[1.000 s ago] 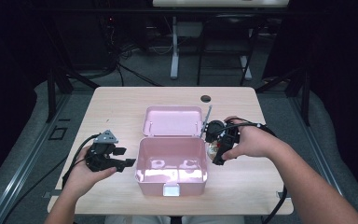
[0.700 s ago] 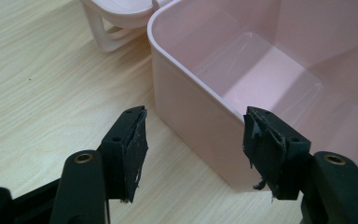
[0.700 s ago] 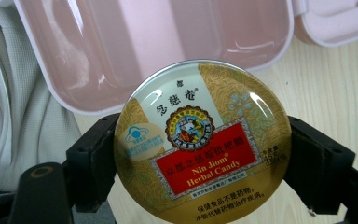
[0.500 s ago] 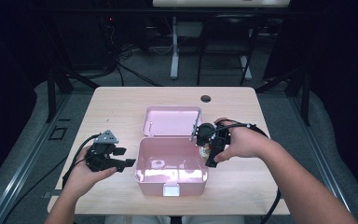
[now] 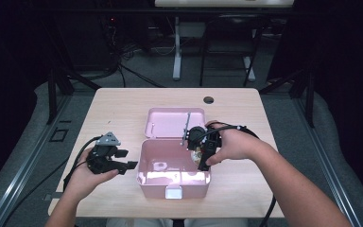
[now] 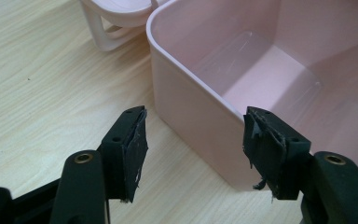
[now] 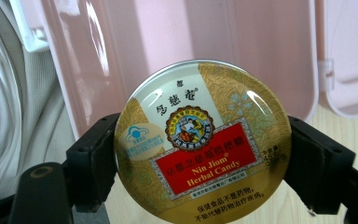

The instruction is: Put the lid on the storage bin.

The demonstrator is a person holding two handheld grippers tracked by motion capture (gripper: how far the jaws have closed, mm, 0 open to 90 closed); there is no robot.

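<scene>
An open pink plastic box (image 5: 143,163) stands at the middle of the wooden table, its lid (image 5: 170,122) lying flat behind it. My right gripper (image 5: 200,150) is shut on a round gold candy tin (image 7: 203,140) with a red label. It holds the tin over the right part of the box's hollow (image 7: 168,37). My left gripper (image 5: 126,159) rests on the table just left of the box. Its jaws stand open with nothing held, and the box's near corner (image 6: 200,116) lies just beyond the fingertips (image 6: 133,144).
A round cable hole (image 5: 208,100) is at the table's far edge. Bare wood (image 5: 108,118) lies left of the box. Pale cloth (image 7: 9,116) shows past the box's front rim in the right gripper view. Desk legs and cables stand on the floor behind.
My right hand has carried the tin leftward from beside the box to above its right side. The left gripper has stayed where it was.
</scene>
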